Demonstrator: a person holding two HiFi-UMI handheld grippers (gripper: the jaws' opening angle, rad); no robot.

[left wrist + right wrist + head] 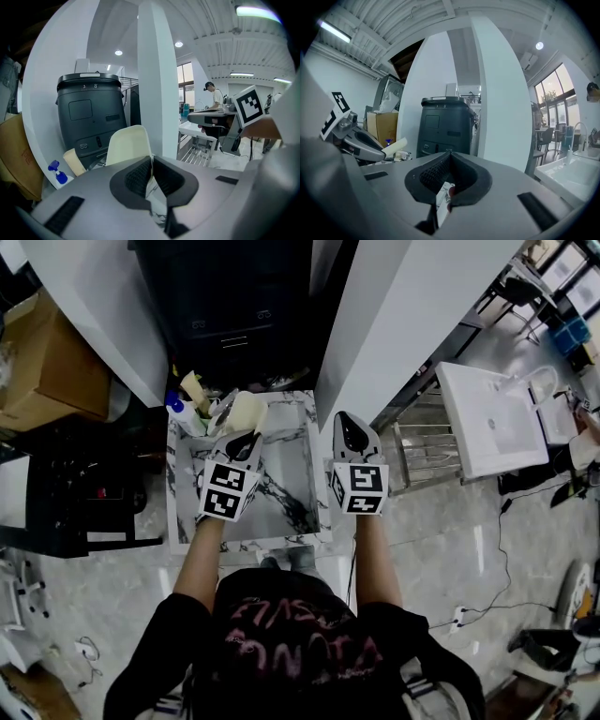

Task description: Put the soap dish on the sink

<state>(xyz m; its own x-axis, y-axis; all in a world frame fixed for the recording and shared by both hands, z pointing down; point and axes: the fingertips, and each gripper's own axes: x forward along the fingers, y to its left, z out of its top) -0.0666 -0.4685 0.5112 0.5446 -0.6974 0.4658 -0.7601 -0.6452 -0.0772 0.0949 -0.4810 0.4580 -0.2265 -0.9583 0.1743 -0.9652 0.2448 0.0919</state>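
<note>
Here, over the marble sink (281,507), I hold both grippers side by side, neither one carrying anything. The left gripper (248,439) has its fingers pressed together on nothing. The right gripper (349,424) is the same, its fingers closed tip to tip and empty. What I take for the soap dish (246,412), a cream curved piece, stands on edge just beyond the left fingers at the far end of the sink. A blue spray bottle (176,407) and another cream item (194,390) sit to its left. In the left gripper view the soap dish rises straight ahead of the closed fingers, near them but apart. The right fingers are off to its right, well clear, pointing toward a white pillar (497,93). By my reading the job is barely begun: the soap dish is ungripped and propped among clutter, not laid flat. Left to do: spread the left fingers, pinch the soap dish, carry it to a bare part of the sink and let go.
</note>
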